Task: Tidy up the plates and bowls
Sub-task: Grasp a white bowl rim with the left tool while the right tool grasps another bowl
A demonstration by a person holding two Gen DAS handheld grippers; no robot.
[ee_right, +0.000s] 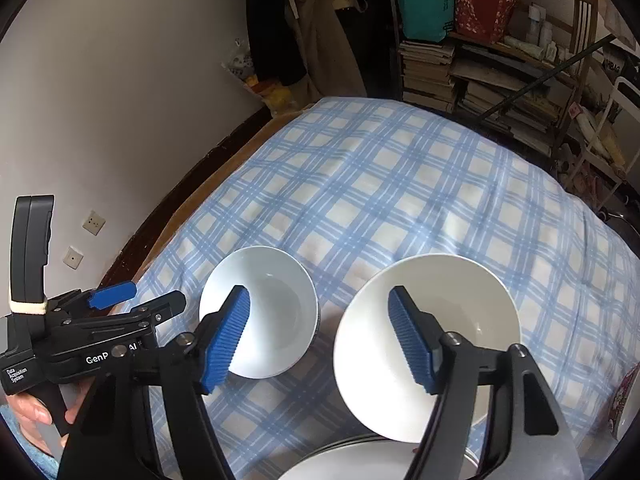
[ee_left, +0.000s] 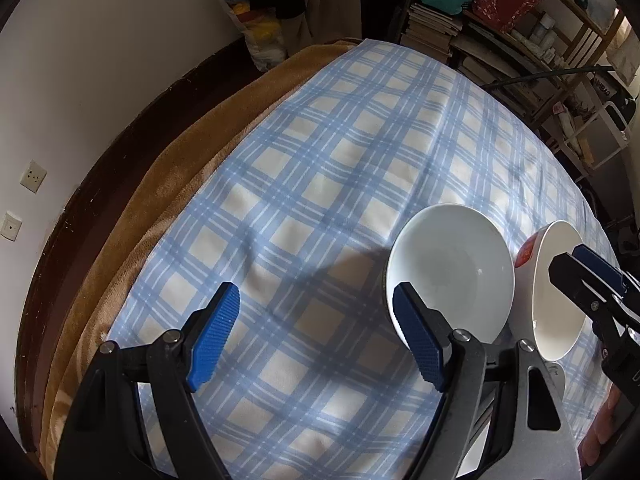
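Two white bowls side by side on the blue checked cloth: the smaller bowl just left of the larger bowl, one plate rim nearer than both. Beyond the cloth, a white wall and a crammed bookshelf. Left gripper and right gripper both spread wide, holding nothing, blue pads partly screening the bowls.
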